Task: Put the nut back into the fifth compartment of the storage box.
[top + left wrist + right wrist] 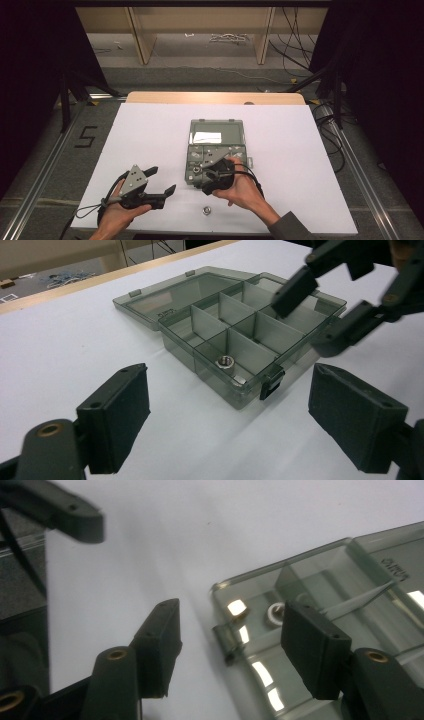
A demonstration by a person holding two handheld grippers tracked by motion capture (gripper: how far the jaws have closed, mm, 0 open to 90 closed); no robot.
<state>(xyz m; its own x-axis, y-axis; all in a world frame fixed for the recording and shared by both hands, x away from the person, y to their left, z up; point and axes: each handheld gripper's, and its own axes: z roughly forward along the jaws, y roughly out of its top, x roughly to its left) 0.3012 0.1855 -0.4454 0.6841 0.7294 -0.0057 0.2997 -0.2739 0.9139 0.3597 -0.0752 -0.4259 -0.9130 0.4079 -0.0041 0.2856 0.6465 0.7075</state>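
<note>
A smoky transparent compartment box (235, 155) lies open in the middle of the white board, its lid (216, 131) folded back flat. A metal nut (225, 361) rests in the box's (280, 335) near corner compartment, close to the front latch (272, 381). My right gripper (200, 172) hovers open over that corner, one jaw outside the box wall and one above the nut (275, 612); its own view shows the gripper (237, 652) with nothing held. My left gripper (162, 181) stands open and empty on the board left of the box; its own view shows it (232, 425) pointing at the box.
A second loose nut (205, 210) lies on the board near the front edge, between the two hands. The white board (300, 150) sits on a wooden tabletop; cables and shelf legs are on the floor beyond.
</note>
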